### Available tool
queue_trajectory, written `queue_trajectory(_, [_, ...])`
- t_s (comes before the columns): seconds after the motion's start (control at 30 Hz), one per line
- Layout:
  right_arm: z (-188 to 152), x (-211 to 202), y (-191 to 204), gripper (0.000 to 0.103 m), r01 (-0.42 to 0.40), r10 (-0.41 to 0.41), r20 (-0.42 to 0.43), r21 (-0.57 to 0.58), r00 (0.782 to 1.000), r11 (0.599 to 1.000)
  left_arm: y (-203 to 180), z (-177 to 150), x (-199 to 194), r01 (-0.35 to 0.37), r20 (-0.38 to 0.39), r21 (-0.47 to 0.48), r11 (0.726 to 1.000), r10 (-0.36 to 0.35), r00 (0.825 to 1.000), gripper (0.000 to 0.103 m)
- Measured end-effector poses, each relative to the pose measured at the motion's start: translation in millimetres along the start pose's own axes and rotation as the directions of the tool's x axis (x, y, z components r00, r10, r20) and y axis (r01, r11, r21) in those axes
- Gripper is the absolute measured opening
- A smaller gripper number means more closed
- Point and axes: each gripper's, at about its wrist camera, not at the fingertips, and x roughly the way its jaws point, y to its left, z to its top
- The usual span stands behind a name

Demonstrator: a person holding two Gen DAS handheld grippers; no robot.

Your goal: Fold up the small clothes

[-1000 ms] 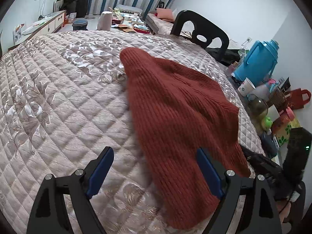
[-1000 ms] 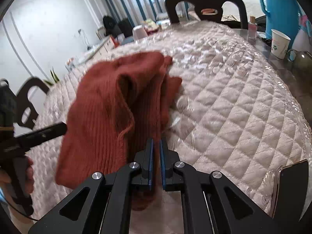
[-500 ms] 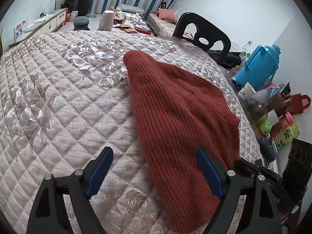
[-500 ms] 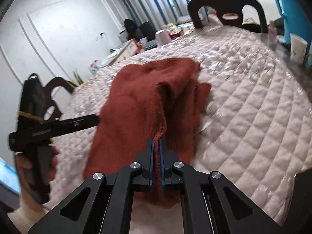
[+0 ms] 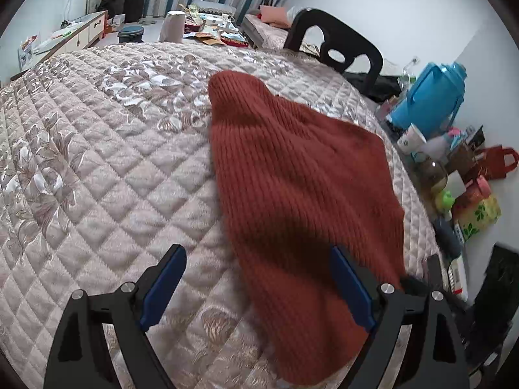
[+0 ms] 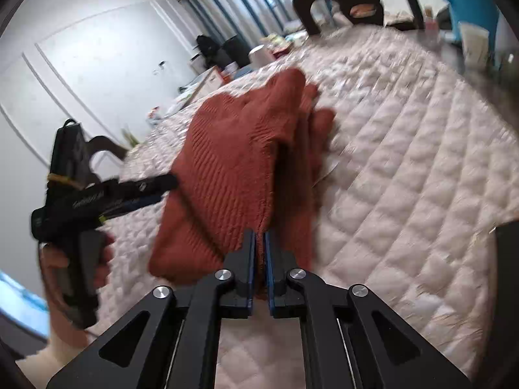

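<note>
A rust-red ribbed knit garment [image 5: 298, 175] lies on the quilted beige bedspread [image 5: 97, 149], draped toward its right edge. My left gripper [image 5: 256, 278] is open and empty, its jaws wide apart over the garment's near end. In the right wrist view my right gripper [image 6: 259, 243] is shut on the garment's edge [image 6: 233, 168] and lifts it, so the cloth folds over itself. The left gripper [image 6: 152, 184] shows there at the left, held in a hand beside the garment.
A black chair [image 5: 334, 48] stands at the far side. A blue thermos jug [image 5: 428, 97], a paper cup [image 5: 412, 136], bags and bottles crowd the right edge. A cabinet [image 5: 65, 39] and clutter are at the back left.
My right gripper has raised the garment's edge and carried it leftward, so the cloth stands higher and folded. The left gripper stayed open near the garment's near end.
</note>
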Motion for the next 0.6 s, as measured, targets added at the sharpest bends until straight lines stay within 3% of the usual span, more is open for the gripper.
queue_trajectory(0.17, [-3, -7, 11, 0.024, -0.032, 0.033, 0.006, -0.058, 0.999, 0.998, -12, -21, 1, 0.017, -0.071, 0.072, 0.997, -0.012, 0.997, 0.091])
queue_trajectory(0.27, [-11, -9, 7, 0.042, -0.02, 0.02, 0.003, -0.088, 1.0, 0.996, -21, -38, -5, 0.004, -0.085, 0.14, 0.99, 0.008, 0.996, 0.091])
queue_trajectory(0.37, [-16, -6, 1, 0.044, -0.039, 0.036, -0.044, -0.081, 0.998, 0.996, -28, -49, -3, -0.03, -0.117, 0.193, 0.981, 0.053, 0.992, 0.091])
queue_trajectory(0.47, [-20, 3, -3, 0.044, -0.042, 0.038, -0.073, -0.056, 0.997, 0.998, -26, -52, -1, -0.013, -0.135, 0.172, 0.985, 0.037, 0.99, 0.09])
queue_trajectory(0.53, [-22, 1, -7, 0.041, -0.089, 0.088, -0.064, -0.01, 0.994, 0.996, -23, -51, -1, 0.009, -0.144, 0.139, 0.99, 0.011, 0.99, 0.077])
queue_trajectory(0.6, [-21, 2, -12, 0.02, -0.135, 0.139, -0.085, 0.052, 0.987, 0.99, -24, -52, -4, 0.026, -0.137, 0.16, 0.987, -0.004, 0.991, 0.045])
